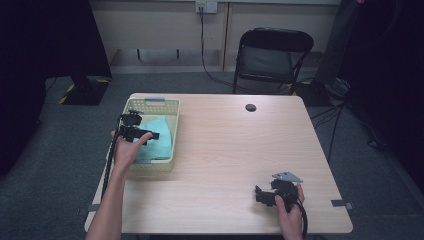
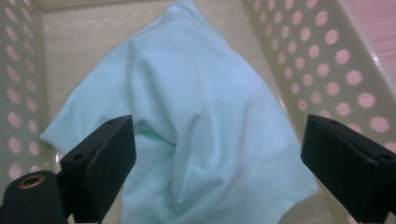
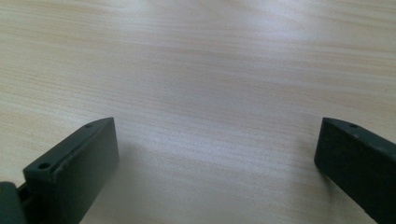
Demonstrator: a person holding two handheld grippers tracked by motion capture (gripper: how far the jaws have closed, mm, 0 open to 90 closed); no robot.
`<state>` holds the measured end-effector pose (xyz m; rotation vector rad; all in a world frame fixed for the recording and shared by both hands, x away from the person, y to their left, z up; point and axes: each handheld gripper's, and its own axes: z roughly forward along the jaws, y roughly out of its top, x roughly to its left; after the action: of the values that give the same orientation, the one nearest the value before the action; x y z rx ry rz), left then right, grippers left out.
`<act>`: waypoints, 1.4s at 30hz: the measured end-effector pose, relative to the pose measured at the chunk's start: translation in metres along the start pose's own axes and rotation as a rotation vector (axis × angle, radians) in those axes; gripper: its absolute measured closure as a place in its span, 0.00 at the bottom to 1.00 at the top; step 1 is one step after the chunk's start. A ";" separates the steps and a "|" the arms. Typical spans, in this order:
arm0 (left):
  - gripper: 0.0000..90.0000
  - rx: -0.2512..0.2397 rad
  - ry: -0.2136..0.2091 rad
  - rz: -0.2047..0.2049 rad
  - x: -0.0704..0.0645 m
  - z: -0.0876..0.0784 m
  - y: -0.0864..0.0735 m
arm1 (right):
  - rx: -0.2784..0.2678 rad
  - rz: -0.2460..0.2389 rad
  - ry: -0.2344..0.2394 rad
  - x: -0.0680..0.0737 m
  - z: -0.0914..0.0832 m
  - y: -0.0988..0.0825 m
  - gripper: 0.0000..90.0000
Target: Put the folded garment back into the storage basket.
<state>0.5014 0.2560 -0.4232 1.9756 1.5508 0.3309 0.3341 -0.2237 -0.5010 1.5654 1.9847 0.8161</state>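
Over basket: left gripper point(image 2: 215, 163), jaws wide, nothing held; cloth point(image 2: 187, 116) lies loose inside the basket point(image 2: 327, 60).
Step judged: cloth deposited, release done; next, lift the gripper clear. Farther off, right gripper point(image 3: 215, 163) spread, empty, over table point(image 3: 196, 70).

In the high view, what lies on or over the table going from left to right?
Left gripper, open above the basket holding the mint-green cloth → small dark disc near the far edge → right gripper, open at the near right.
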 end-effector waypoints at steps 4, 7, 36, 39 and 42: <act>0.07 -0.009 0.028 0.020 -0.005 -0.002 0.000 | 0.000 0.000 0.000 0.000 0.000 0.000 0.00; 0.07 -0.045 0.035 0.028 -0.007 -0.007 -0.001 | 0.000 0.000 0.000 0.000 0.000 0.000 0.00; 0.06 -0.145 0.078 0.114 -0.024 -0.033 -0.020 | 0.000 0.000 0.000 0.000 0.000 0.000 0.00; 0.06 -0.154 0.071 0.104 -0.022 -0.038 -0.025 | 0.000 0.000 0.000 0.000 0.000 0.000 0.00; 0.06 -0.166 0.062 0.086 -0.017 -0.040 -0.030 | 0.000 0.000 0.000 0.000 0.000 0.000 0.00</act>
<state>0.4512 0.2560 -0.4061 1.9214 1.4302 0.5434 0.3342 -0.2237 -0.5010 1.5650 1.9848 0.8163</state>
